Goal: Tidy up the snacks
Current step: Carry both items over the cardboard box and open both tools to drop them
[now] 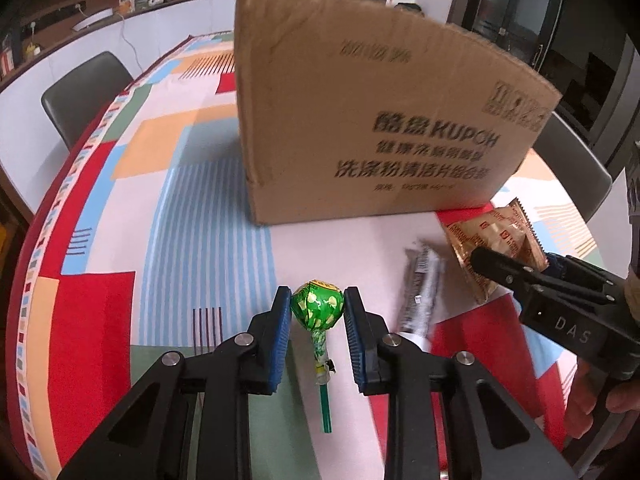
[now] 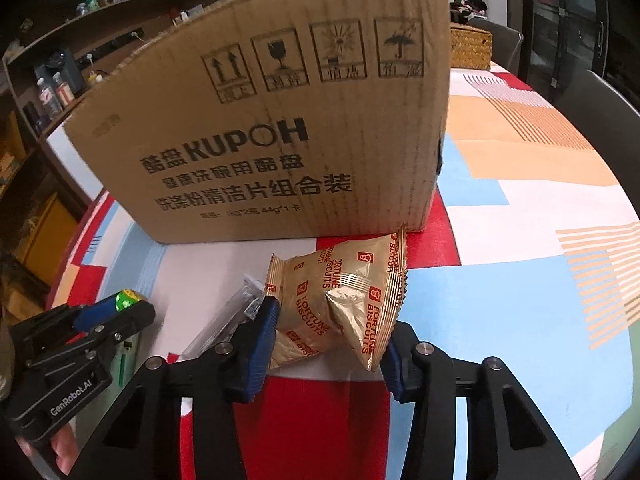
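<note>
A green-wrapped lollipop (image 1: 318, 310) lies on the patterned tablecloth, stick toward the camera. My left gripper (image 1: 318, 292) is shut on its round head, both blue pads against the wrapper; it also shows at the lower left of the right wrist view as the left gripper (image 2: 120, 308). A gold "Fortune Biscuits" packet (image 2: 344, 276) sits in front of the cardboard box (image 2: 280, 140). My right gripper (image 2: 332, 328) is shut on it, the packet creased between the pads. In the left wrist view the right gripper (image 1: 492, 260) reaches the biscuit packet (image 1: 492, 228) from the right.
A silver-wrapped snack bar (image 1: 420, 288) lies between the two grippers, partly under the gold packet. The tall box (image 1: 380, 120) blocks the far side of the table. Dark chairs (image 1: 84, 92) stand at the table's edges, and a wicker basket (image 2: 470, 46) sits behind the box.
</note>
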`<state>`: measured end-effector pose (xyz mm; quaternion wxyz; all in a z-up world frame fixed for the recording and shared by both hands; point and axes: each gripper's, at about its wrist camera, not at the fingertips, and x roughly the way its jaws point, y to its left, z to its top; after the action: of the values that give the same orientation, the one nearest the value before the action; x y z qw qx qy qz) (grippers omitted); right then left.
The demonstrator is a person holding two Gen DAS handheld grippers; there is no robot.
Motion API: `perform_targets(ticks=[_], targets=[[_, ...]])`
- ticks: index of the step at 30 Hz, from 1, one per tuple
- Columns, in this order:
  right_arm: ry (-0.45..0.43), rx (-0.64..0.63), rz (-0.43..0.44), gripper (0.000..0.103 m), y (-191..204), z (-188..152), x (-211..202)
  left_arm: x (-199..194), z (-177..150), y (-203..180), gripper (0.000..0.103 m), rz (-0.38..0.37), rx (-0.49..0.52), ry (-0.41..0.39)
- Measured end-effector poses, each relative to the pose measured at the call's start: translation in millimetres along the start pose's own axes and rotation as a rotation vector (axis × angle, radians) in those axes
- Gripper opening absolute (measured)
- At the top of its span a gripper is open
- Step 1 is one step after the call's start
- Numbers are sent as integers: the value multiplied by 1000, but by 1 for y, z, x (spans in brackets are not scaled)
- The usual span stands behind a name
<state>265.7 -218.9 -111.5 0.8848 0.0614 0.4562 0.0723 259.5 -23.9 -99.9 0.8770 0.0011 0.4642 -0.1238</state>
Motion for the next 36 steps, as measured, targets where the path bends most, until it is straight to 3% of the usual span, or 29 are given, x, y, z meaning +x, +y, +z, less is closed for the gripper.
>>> perform_targets(ticks=[19, 36], targets=[[-126, -14, 30, 47, 2, 5, -71, -74, 13, -24, 27, -23, 35, -149], [-312, -68, 37, 47, 23, 43, -131, -130, 55, -32, 27, -24, 78, -325]])
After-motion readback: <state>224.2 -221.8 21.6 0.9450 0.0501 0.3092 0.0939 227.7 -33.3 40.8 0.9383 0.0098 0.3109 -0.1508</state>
